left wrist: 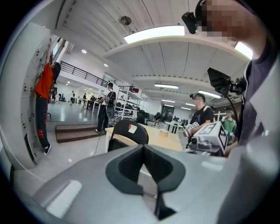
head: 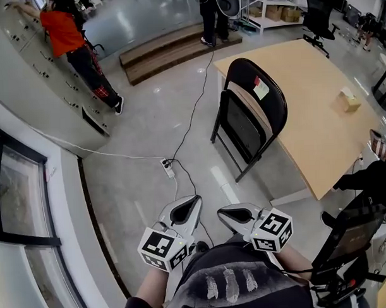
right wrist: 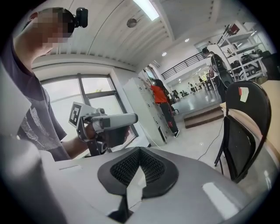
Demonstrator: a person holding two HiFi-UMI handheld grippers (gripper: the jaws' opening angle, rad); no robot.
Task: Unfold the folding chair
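A black folding chair [head: 250,116] stands folded flat, leaning against the edge of a light wooden table [head: 311,108]; a small sticker sits on its backrest. It also shows in the left gripper view as the chair [left wrist: 127,133] ahead and in the right gripper view as the chair [right wrist: 243,127] at the right. My left gripper [head: 185,210] and right gripper [head: 238,213] are held side by side near my body, well short of the chair. Both are shut with nothing between the jaws.
A power strip [head: 167,167] with a black cable [head: 195,112] lies on the grey floor between me and the chair. A wooden step platform [head: 170,53] sits beyond. White cabinets [head: 38,73] line the left wall, with a person in red [head: 72,44] there. Another person [head: 371,182] sits at right.
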